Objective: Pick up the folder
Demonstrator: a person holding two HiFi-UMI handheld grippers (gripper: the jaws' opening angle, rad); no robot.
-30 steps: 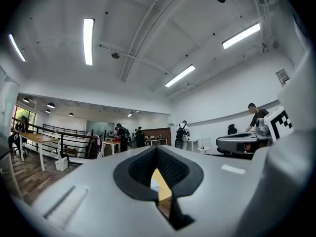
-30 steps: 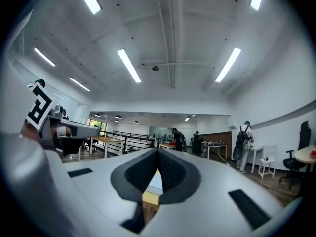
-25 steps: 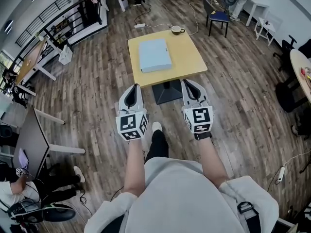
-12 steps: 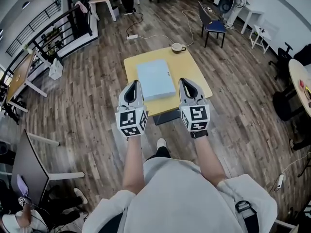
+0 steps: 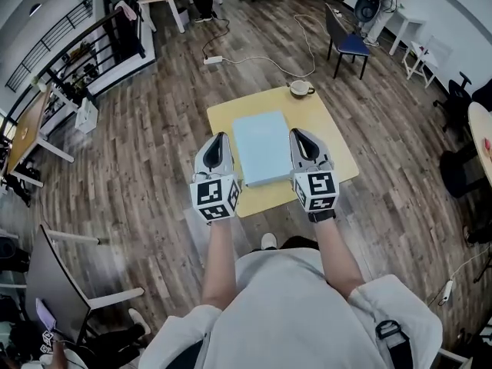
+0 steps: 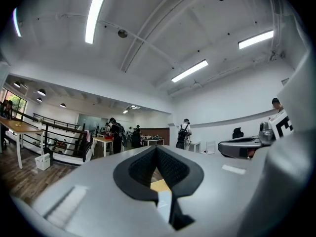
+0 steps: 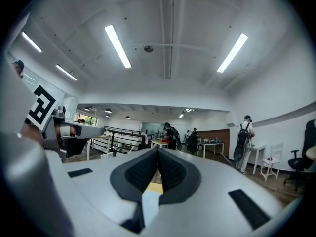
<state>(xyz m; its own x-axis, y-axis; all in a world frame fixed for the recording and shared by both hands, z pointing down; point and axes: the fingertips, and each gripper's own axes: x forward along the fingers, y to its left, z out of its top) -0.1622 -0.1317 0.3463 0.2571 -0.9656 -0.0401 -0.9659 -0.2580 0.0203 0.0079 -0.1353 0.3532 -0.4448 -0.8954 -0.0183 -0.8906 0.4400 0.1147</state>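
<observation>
While both grippers sit level at the near side of the table, I read this as the approach step, with nothing grabbed yet. Head view: left gripper (image 5: 221,138) and right gripper (image 5: 297,134) flank the pale blue folder (image 5: 261,146), which lies flat mid-way across the yellow table (image 5: 338,160). I can't read how high the tips are over the top. Next move, as I judge it: open one set of jaws, drop to a folder edge and work one jaw under it, since it lies flush. A cup (image 5: 300,88) sits at the far edge, well apart from the folder. Around that: a wood-plank floor (image 5: 154,152), a blue chair (image 5: 350,43) and a loose cable (image 5: 254,56). Left gripper view: jaws fully together, nothing between the pads, only a yellow sliver of tabletop below them. Beyond is an open office with a railing (image 6: 59,137) and strip lights (image 6: 96,14). Right gripper view: jaws likewise closed and empty, people at desks (image 7: 170,135) far off.
</observation>
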